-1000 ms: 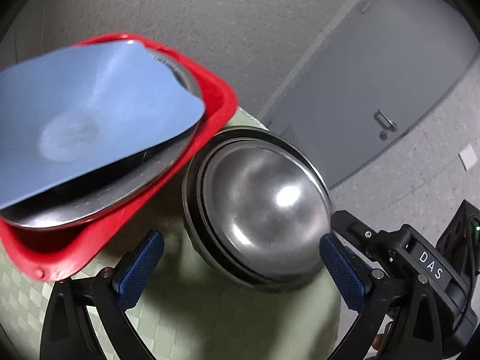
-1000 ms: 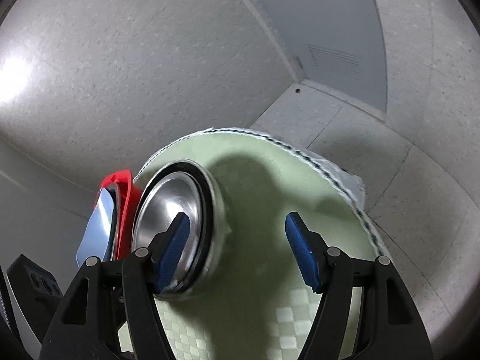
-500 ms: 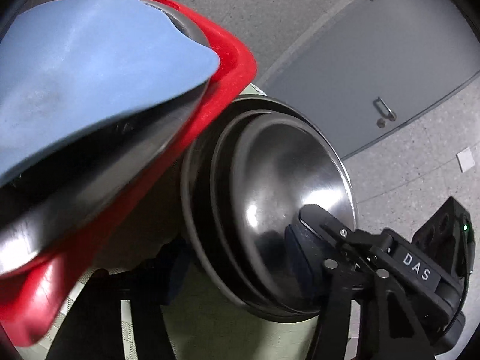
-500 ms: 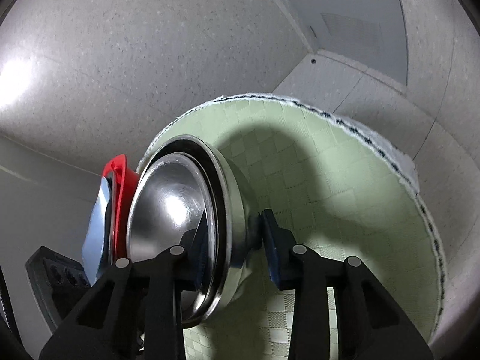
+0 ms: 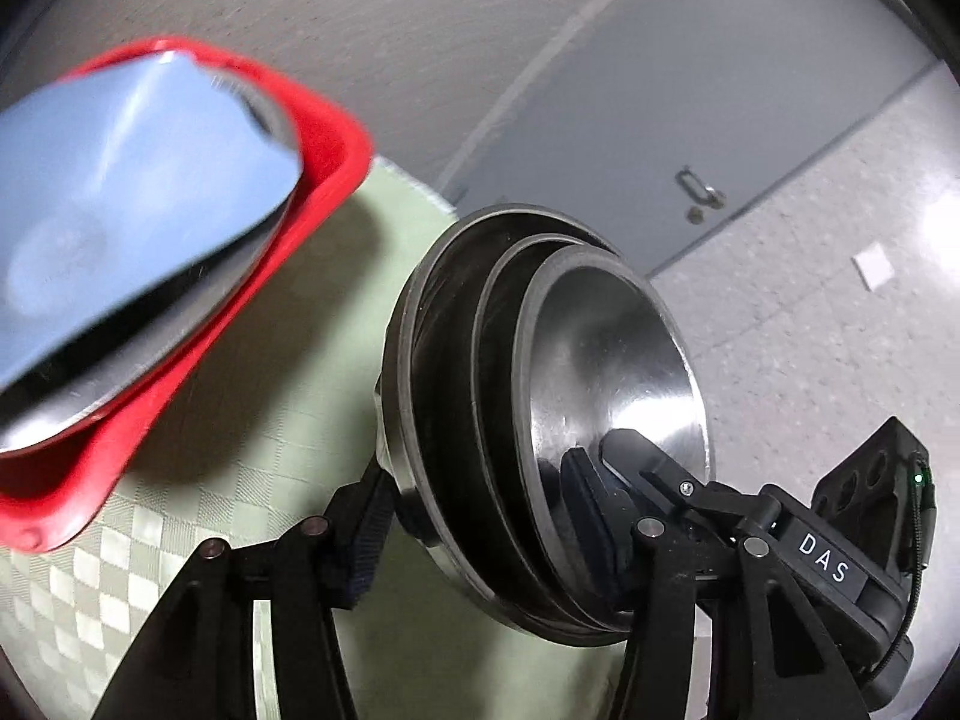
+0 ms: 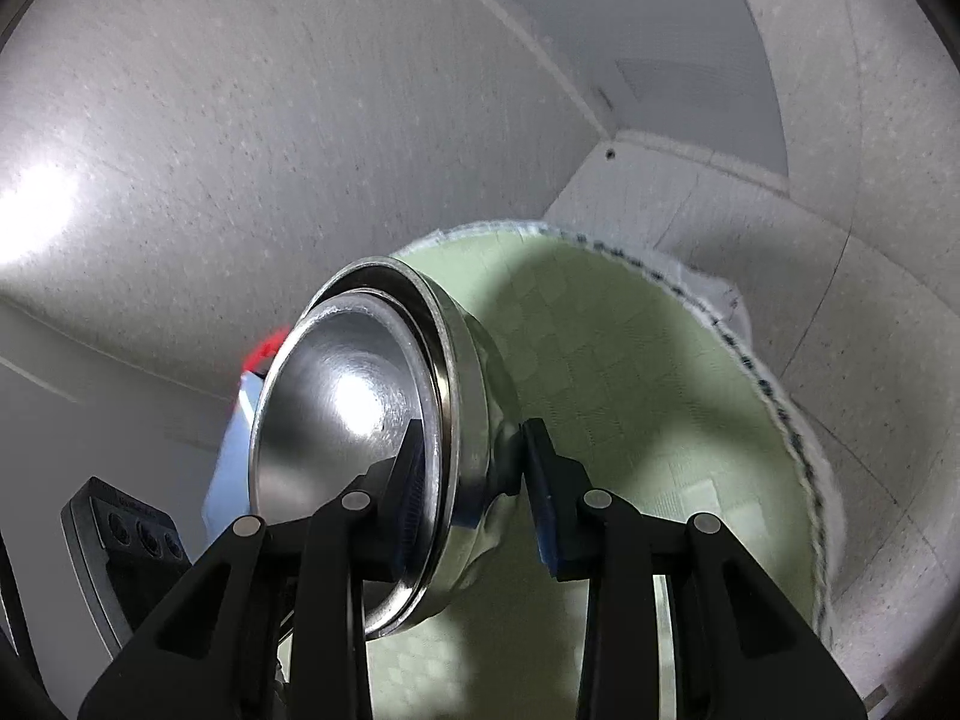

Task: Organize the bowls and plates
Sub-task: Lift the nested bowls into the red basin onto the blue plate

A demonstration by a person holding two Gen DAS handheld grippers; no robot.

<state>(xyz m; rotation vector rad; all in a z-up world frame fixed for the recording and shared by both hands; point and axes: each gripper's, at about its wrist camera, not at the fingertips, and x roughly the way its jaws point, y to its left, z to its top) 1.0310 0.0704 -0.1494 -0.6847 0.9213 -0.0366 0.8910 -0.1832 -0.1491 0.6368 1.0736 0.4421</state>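
Gripping nested steel bowls (image 5: 606,360): left tongs (image 5: 480,516), right tongs (image 6: 474,480) | red tray (image 5: 336,180): blue plate (image 5: 120,168)

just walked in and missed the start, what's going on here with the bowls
A person with a gripper in each hand is sorting dishes on a green checked cloth. Both grippers grip the rim of a stack of nested steel bowls, one finger inside and one outside: the left gripper from one side, the right gripper from the opposite side. The stack looks tipped on its side. Beside it, a red tray holds a blue plate on top of a steel one.
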